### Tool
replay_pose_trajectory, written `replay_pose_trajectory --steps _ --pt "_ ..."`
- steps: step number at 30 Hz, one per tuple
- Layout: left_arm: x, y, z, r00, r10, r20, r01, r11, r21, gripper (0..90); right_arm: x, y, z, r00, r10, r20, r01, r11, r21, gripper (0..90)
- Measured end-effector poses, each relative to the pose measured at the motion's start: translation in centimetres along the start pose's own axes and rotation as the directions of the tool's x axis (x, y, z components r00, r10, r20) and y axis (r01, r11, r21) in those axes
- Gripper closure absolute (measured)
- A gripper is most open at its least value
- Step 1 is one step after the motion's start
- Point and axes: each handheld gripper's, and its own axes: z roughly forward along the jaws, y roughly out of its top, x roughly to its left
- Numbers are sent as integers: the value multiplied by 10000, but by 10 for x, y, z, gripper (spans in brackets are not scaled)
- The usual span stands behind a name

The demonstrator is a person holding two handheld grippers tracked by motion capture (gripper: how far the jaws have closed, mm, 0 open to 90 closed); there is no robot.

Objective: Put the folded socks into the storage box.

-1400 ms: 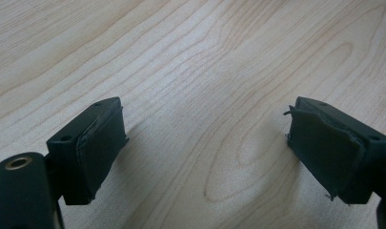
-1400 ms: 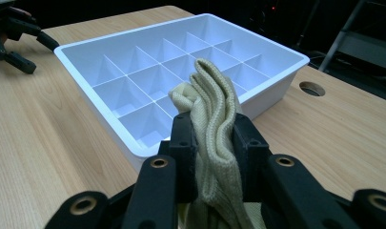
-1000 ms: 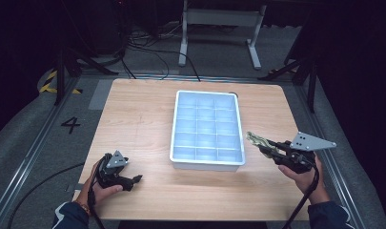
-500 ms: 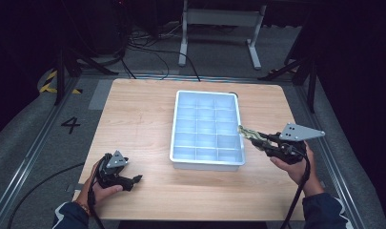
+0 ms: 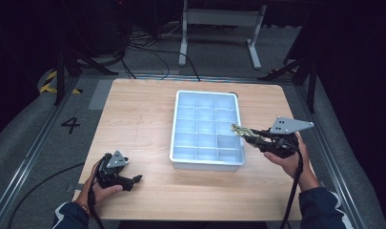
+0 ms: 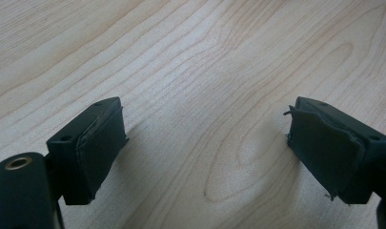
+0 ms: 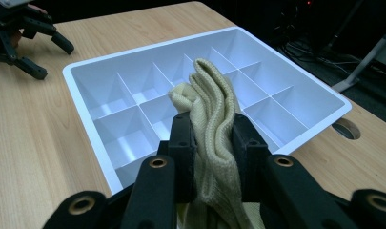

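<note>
A pale yellow knitted cloth (image 7: pixel 214 119) is pinched between the black jaws of my right gripper (image 7: pixel 213 131), which is shut on it. From above, that right gripper (image 5: pixel 245 134) hangs over the right rim of the white divided tray (image 5: pixel 181 157), and the cloth (image 5: pixel 238 129) pokes out over the tray's right-hand compartments. My left gripper (image 5: pixel 136 180) rests near the table's front left corner, held in a hand. Seen along its own jaws, the left gripper (image 6: pixel 205 157) stands open over bare wood with nothing between the pads.
The tray (image 7: pixel 86 71) has several compartments with nothing in them. A round cable hole (image 7: pixel 345 128) sits in the tabletop beside the tray's far end. Dark floor, cables and a metal stand (image 5: pixel 219 28) lie beyond the table's back edge.
My right gripper has carried the cloth leftward and slightly up, from beside the tray to over its right rim. The left gripper has stayed where it was.
</note>
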Motion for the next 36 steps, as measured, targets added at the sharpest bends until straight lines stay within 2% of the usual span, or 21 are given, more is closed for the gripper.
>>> replay_pose_trajectory --steps 8,21,26,32,36 --pt "0 0 0 10000 1 0 -1 10000 1 126 1 5 15 9999 -48 -147 54 9991 418 737" --pt "0 0 0 10000 2 1 -2 10000 -2 126 -1 12 38 9985 -52 -550 121 9920 1257 737" --pt "0 0 0 10000 1 -2 -1 10000 1 126 -4 11 48 9981 -123 -596 222 9857 1673 737" --pt "0 0 0 10000 6 -4 -6 10000 -1 126 -7 10 58 9971 23 -762 135 9786 2054 737" --pt "0 0 0 10000 7 -5 -7 10000 0 126 -6 8 68 9960 -13 -894 229 9703 2409 736"
